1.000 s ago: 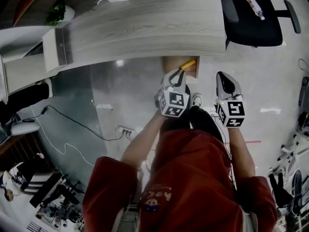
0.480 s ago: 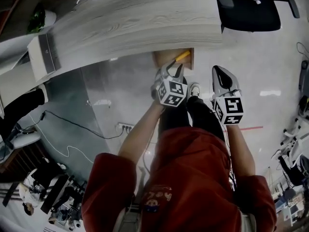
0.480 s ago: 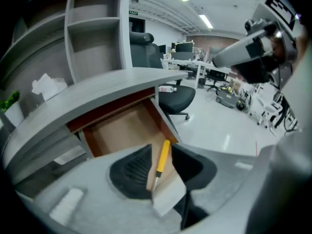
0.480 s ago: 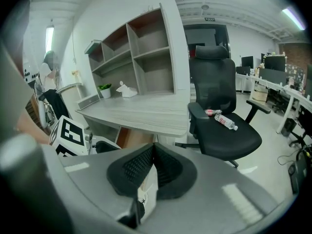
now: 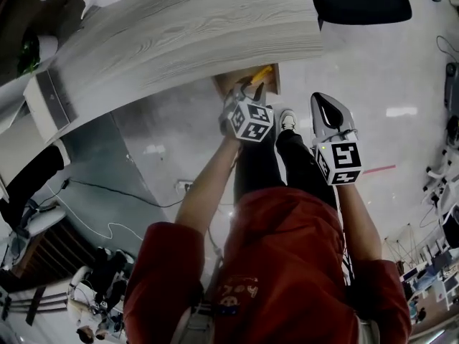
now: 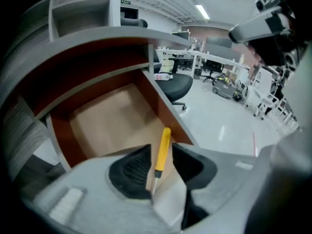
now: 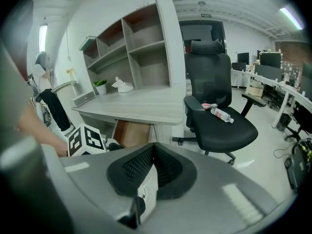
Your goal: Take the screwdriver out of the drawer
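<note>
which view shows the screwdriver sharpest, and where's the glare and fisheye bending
Left gripper view: the screwdriver is sharpest, corners vignetted black, the desk edge bowed. Head view: dim and washed out, the screwdriver tiny, glare patches on the floor. Right gripper view: evenly lit, shelves bent, ceiling lights blown out.

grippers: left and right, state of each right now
left gripper: open, jaws just opened wider, yellow screwdriver between them, ungripped
right gripper: shut, empty
</note>
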Available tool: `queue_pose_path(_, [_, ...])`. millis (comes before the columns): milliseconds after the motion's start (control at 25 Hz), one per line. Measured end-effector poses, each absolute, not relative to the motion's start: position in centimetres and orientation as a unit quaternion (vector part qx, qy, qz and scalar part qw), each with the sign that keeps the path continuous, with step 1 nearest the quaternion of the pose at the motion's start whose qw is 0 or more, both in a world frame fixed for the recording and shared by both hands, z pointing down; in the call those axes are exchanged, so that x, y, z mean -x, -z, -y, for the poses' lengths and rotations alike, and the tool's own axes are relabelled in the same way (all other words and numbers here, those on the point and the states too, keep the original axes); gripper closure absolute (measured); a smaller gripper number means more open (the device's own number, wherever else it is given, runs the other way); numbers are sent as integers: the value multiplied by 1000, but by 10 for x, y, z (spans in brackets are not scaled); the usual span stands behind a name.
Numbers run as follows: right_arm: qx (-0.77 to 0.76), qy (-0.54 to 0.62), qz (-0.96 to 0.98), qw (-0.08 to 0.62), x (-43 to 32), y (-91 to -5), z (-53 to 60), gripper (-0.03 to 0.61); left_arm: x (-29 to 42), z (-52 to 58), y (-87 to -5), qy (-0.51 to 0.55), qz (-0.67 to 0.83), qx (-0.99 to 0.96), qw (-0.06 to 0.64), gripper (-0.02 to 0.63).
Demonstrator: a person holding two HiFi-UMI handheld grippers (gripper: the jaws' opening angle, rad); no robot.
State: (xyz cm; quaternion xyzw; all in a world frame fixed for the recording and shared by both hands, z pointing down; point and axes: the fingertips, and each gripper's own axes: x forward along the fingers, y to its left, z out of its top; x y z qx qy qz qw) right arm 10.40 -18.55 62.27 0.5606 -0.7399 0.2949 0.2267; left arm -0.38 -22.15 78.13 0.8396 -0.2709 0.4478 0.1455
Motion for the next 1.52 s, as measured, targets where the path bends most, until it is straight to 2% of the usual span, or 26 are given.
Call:
queue_pose_path(960, [-584,-322,710,227,-108,-641,183,578,-27,238,-835,-477,215,-844,116,479])
queue_pose_path(1160, [-588,-323,707,225,-112,-642,183,578,-27,237,-837,-481,219,-843,106,540])
queue_pose_path(1520, [-584,-318,714,219,-112,-630,179,578,-25,242,-819,-476,236,-838,120,545])
